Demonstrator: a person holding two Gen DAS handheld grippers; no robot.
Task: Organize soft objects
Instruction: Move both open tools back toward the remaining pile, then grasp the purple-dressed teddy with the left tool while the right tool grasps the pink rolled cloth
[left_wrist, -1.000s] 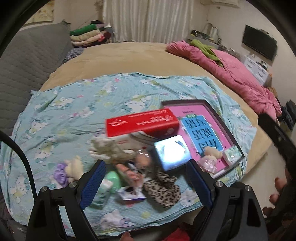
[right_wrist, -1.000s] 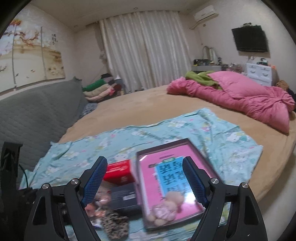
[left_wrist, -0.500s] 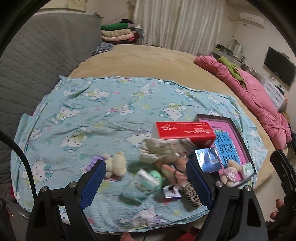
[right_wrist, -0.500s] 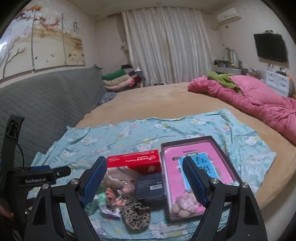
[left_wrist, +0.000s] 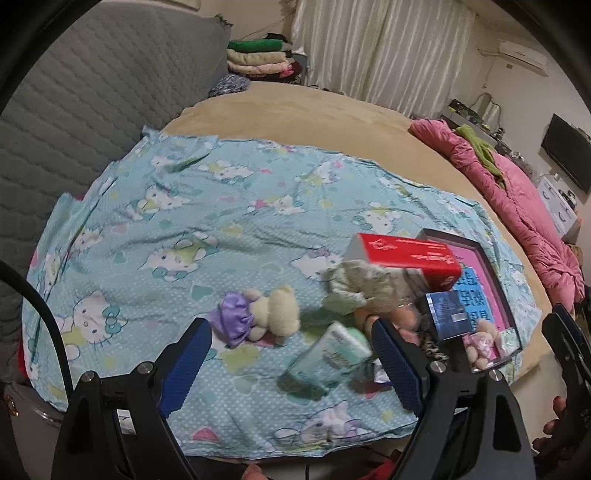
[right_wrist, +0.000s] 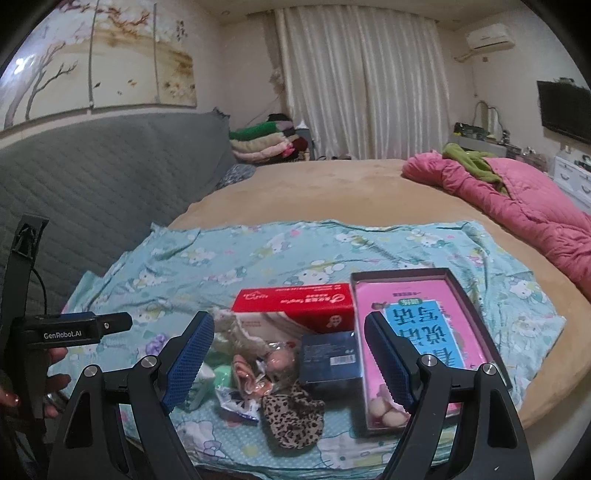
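A pile of small things lies on a blue cartoon-print sheet over the bed. A cream teddy bear in a purple dress lies left of a grey plush toy and a pale green tissue pack. A leopard-print scrunchie and a pink soft piece lie at the front. My left gripper hangs open above the bear and tissue pack, holding nothing. My right gripper stands open over the pile, also with nothing in it.
A red box and a dark blue box sit behind the pile. A dark tray with a pink book and a small pink plush lies right. A pink quilt covers the bed's far right; a grey headboard stands left.
Both views have swung left across the bed. The bear and tissue pack now sit between the left fingers; the pile has shifted right. Both grippers stay open.
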